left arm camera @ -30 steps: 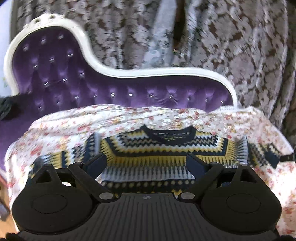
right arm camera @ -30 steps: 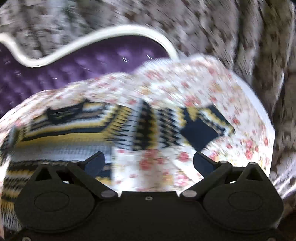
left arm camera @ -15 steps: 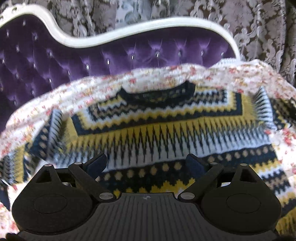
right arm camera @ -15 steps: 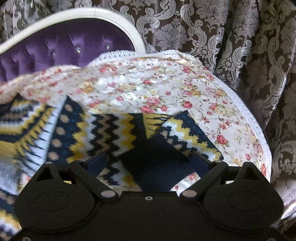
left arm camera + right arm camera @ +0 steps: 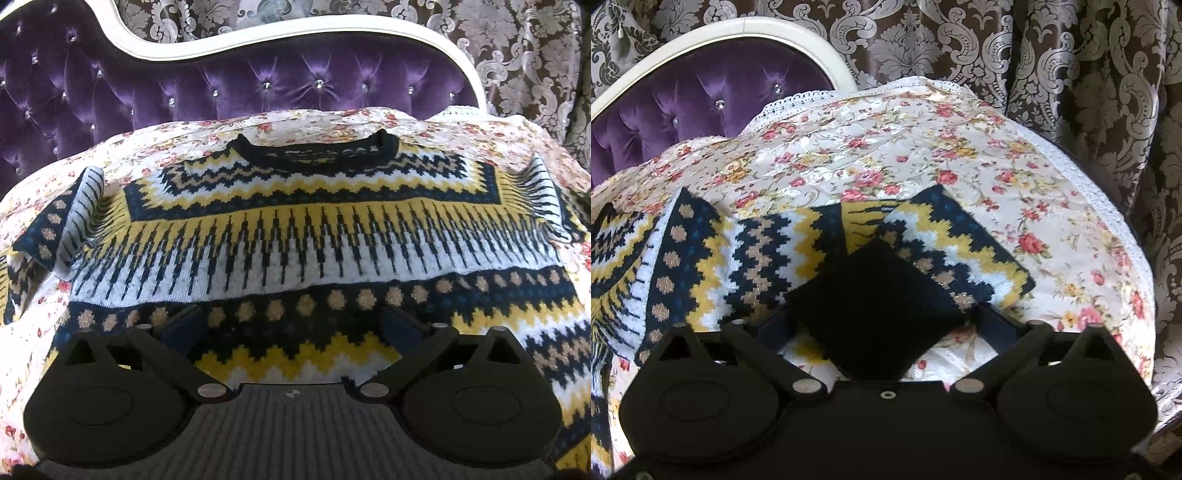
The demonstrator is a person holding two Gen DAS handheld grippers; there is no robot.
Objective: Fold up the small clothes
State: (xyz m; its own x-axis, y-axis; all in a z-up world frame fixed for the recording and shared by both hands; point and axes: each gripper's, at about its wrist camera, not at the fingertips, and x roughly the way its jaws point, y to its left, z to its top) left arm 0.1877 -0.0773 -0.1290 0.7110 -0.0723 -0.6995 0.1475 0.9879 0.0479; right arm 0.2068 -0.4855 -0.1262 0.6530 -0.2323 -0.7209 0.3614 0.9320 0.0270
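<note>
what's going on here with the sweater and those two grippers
A person holds a gripper in each hand over a patterned sweater spread flat on a floral cover. The left gripper hangs open over the sweater's lower body. The right gripper is closing around the dark sleeve cuff, not yet gripping. No fold yet.

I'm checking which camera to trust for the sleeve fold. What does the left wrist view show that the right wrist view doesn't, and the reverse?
Only the left wrist view: the sweater's black collar, its whole front, and the open left gripper over the lower body.

Only the right wrist view: the sleeve's dark cuff lying between the closing fingers of the right gripper, not yet pinched.

Both: the patterned sweater, the floral cover, the purple tufted backrest.
</note>
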